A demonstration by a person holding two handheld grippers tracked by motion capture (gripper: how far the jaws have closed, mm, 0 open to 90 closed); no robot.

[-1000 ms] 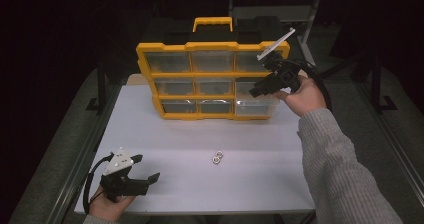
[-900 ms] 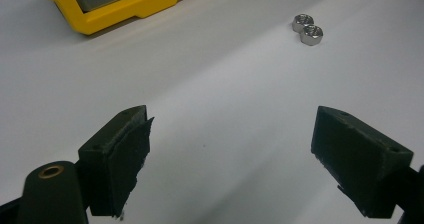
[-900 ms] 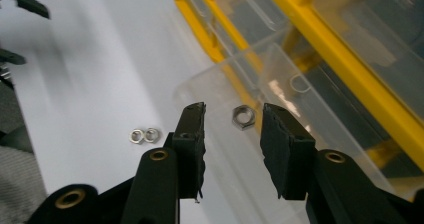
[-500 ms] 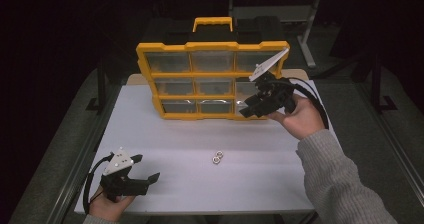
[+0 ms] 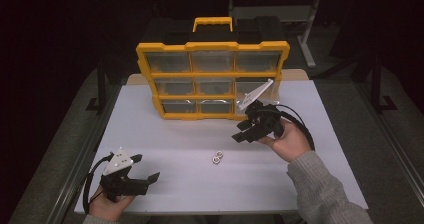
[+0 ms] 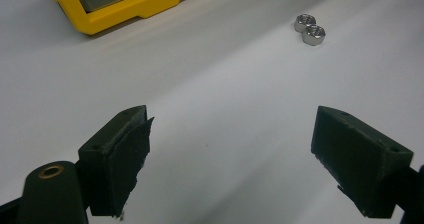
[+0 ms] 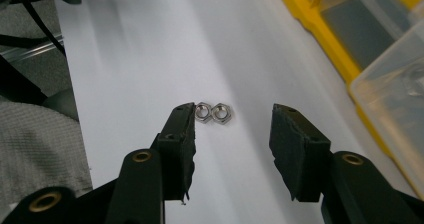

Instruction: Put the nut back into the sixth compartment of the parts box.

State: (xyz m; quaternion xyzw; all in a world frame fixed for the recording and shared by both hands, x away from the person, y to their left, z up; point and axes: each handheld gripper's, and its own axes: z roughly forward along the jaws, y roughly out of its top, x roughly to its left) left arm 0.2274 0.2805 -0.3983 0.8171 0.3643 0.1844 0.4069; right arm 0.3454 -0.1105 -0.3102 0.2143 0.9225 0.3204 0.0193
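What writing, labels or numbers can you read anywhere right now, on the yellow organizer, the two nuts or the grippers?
None can be read.
Yellow organizer: no label or brand shows on its frame, handle or clear drawers.
Two nuts: plain metal, no markings visible.
Left gripper and right gripper: black jaws and grey plates, no lettering.
White table: bare, no print.

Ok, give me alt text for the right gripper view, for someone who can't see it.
The right gripper, its two black jaws apart and empty, points at two hex nuts lying side by side on a white table. A yellow drawer organizer runs along the right, with one clear drawer pulled out.
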